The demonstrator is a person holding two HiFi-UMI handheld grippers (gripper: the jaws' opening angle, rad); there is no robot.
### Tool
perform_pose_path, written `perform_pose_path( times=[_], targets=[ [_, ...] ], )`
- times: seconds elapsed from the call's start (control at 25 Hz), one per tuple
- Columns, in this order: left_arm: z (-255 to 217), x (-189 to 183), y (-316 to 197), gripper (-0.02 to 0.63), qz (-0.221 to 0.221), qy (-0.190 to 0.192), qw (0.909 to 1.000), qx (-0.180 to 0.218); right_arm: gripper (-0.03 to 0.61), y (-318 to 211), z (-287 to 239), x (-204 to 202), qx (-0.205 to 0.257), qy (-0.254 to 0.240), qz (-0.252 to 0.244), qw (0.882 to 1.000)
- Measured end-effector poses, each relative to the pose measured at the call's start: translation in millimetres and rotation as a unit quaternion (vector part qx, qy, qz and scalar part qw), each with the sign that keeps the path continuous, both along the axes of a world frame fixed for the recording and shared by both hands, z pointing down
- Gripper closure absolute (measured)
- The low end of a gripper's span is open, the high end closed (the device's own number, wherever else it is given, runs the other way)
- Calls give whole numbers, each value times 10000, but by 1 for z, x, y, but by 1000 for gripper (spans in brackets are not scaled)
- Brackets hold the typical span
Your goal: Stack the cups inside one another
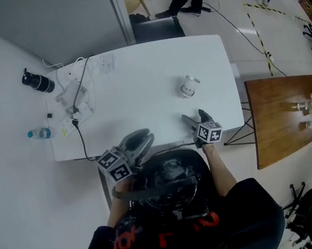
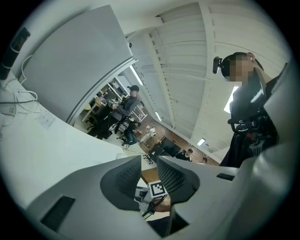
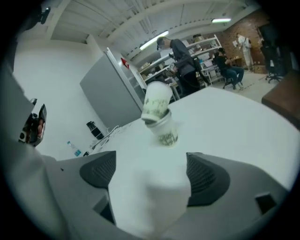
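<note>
Two white paper cups with a green print [image 1: 188,86] stand as one stack on the white table [image 1: 137,83], right of its middle. In the right gripper view the upper cup [image 3: 156,102] sits tilted in the lower cup [image 3: 166,132]. My right gripper [image 1: 194,116] is at the table's front edge, short of the stack and apart from it. It [image 3: 150,173] is open wide with only bare tabletop between the pads. My left gripper [image 1: 145,139] hovers at the front edge further left. It [image 2: 149,171] has a narrow gap between the pads and holds nothing.
A power strip with cables [image 1: 76,101] lies on the table's left end. On the floor to the left are a black flask [image 1: 38,82] and a water bottle [image 1: 40,133]. A wooden table [image 1: 281,116] stands to the right, a black chair [image 1: 155,28] behind.
</note>
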State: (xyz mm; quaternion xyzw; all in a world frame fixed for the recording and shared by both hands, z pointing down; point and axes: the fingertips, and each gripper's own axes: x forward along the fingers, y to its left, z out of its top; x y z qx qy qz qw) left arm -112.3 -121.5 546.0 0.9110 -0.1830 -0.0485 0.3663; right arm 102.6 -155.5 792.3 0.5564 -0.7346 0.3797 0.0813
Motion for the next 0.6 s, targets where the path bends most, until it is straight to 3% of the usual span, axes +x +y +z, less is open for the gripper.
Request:
perform_pose_path(
  times=[0.12, 0.24, 0.32, 0.4, 0.52, 0.6],
  targets=[
    [-1, 3, -1, 503, 11, -10, 10000, -6, 279, -24, -56, 1, 645, 333, -542, 9959],
    [-3, 0, -3, 503, -77, 43, 10000, 13, 285, -42, -107, -27, 1203, 1075, -1504, 9754],
    [-6, -3, -3, 503, -165, 90, 9998, 80, 285, -54, -114, -39, 1373, 1430, -1728, 9648],
    [-9, -7, -5, 502, -263, 161, 9994, 123, 285, -60, -79, -48, 1024, 1487, -1912, 9648],
    [-9, -9, -4, 502, -353, 185, 9991, 114, 281, -33, 4, -70, -13, 1377, -2453, 9596],
    [-10, -10, -3, 502, -382, 116, 9991, 165, 281, -9, 19, -86, -150, 1243, -2642, 9563]
  ],
)
